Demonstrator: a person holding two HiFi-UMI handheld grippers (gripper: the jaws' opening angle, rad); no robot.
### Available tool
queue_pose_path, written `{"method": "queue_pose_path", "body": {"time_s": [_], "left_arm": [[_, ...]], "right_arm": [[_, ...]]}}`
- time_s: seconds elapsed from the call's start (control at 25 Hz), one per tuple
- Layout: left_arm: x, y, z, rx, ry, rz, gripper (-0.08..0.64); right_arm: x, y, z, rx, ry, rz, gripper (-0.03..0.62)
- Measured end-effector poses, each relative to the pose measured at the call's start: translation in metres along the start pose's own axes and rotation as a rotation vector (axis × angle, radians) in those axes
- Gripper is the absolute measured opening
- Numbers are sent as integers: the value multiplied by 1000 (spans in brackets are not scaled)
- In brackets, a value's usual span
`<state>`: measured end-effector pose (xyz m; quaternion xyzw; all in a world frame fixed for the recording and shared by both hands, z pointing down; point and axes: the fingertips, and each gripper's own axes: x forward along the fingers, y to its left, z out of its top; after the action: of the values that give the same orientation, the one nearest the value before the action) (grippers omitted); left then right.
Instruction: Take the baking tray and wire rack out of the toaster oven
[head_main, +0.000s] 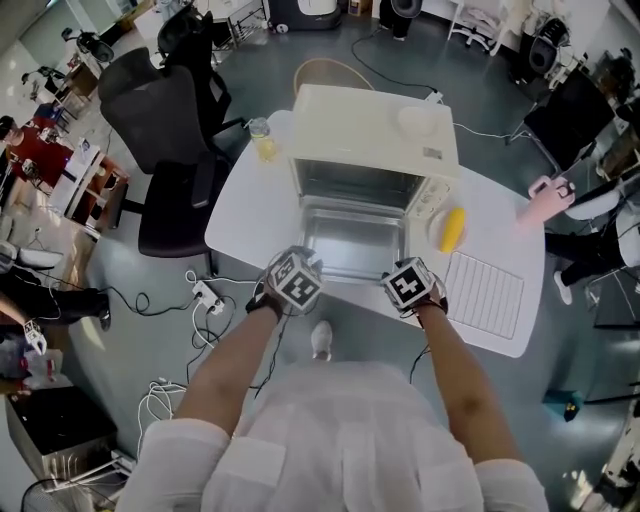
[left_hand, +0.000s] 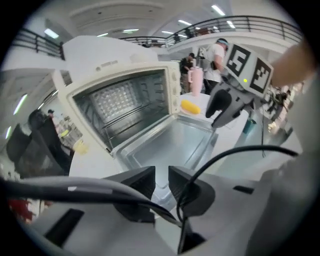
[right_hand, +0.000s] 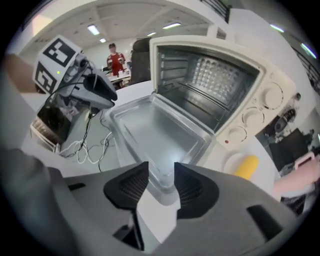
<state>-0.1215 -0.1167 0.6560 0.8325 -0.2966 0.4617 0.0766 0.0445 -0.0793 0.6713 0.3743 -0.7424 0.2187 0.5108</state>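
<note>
baking tray (head_main: 352, 240) sits pulled out in front of the toaster oven (head_main: 375, 125) mouth, seemingly on the dropped door. wire rack (head_main: 485, 292) lies flat on the surface (head_main: 245, 215) right of the oven, so that part looks done. left gripper (left_hand: 161, 176) fingers (left_hand: 141, 181) are narrowly apart and right gripper (right_hand: 161, 172) fingers are wider; both are over the tray's near rim, neither clamped on it. risks: a shallow pinch slips off the thin rim. uneven grip between the two sides tilts the tray and it slides off the near surface edge. carrying it right could knock the yellow item (head_main: 452, 229) or land it on the rack.
</note>
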Motion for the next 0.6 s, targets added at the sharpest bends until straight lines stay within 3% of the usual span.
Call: {"method": "queue_pose_path", "body": {"time_s": [0.16, 0.28, 0.6], "left_arm": [[5, 45, -9, -233, 44, 124, 77], [16, 65, -20, -343, 97, 147, 104], [50, 80, -42, -400, 222, 125, 141]], "right_arm": [[8, -33, 0, 218, -19, -52, 196], [15, -51, -6, 323, 3, -82, 210], [42, -74, -23, 521, 70, -91, 225]]}}
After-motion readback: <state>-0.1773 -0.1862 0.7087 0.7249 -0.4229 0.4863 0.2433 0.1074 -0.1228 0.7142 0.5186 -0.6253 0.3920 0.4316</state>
